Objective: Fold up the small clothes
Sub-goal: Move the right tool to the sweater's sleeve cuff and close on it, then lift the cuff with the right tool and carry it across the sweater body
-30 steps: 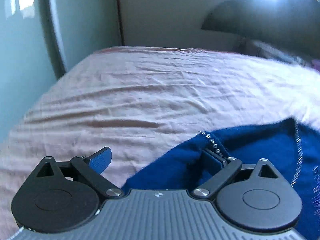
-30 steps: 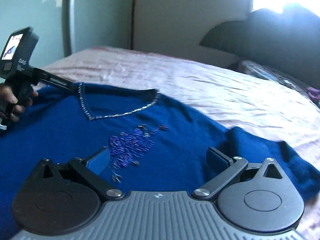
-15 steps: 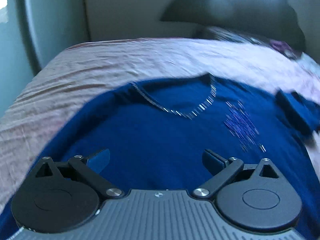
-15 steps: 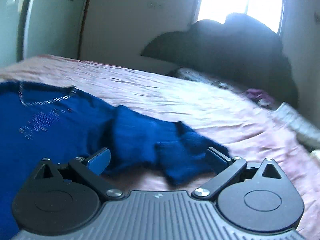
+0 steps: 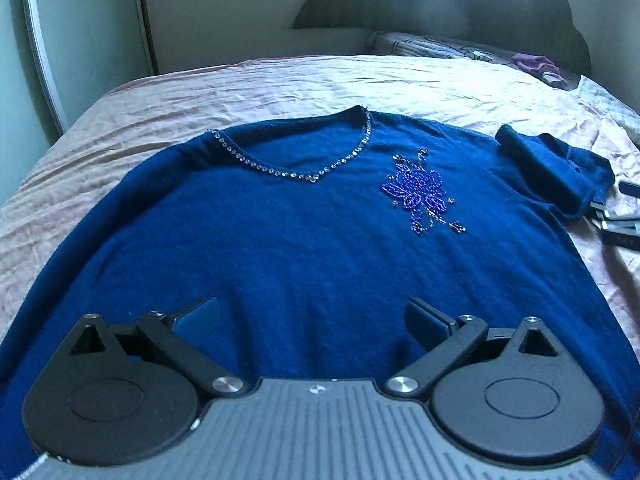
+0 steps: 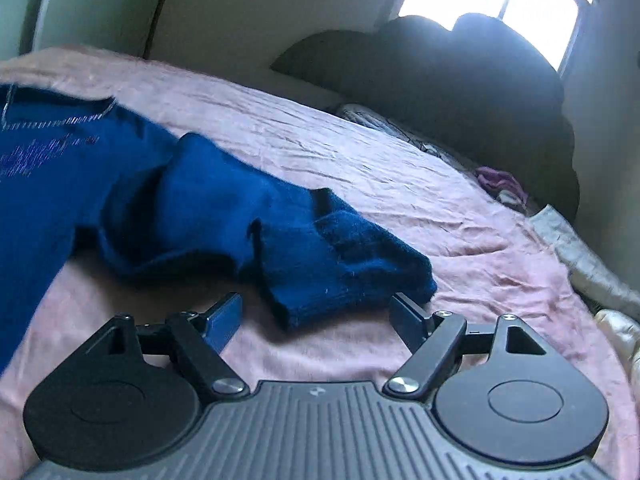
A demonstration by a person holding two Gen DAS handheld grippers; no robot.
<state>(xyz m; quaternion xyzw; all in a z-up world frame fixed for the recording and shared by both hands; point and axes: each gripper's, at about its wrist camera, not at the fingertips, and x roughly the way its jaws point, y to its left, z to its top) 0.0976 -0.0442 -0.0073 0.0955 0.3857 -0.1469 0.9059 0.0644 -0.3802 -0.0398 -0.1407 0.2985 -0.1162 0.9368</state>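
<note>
A dark blue sweater lies front up and spread flat on the pink bedsheet. It has a rhinestone V-neck and a beaded flower. My left gripper hovers open over the sweater's lower body with nothing between its fingers. The sweater's sleeve lies bunched on the sheet at its side. My right gripper is low at the sleeve's cuff. Its jaws are closing with the cuff end between them, and the pads do not press on it.
A dark headboard stands at the far end under a bright window. A purple cloth and pale bedding lie at the right. A wall and a pale wardrobe door stand at the left.
The left view swung from the bare sheet by the sweater's shoulder to the sweater's middle. The right view swung from the chest to the bunched sleeve and dropped closer; its jaws narrowed.
</note>
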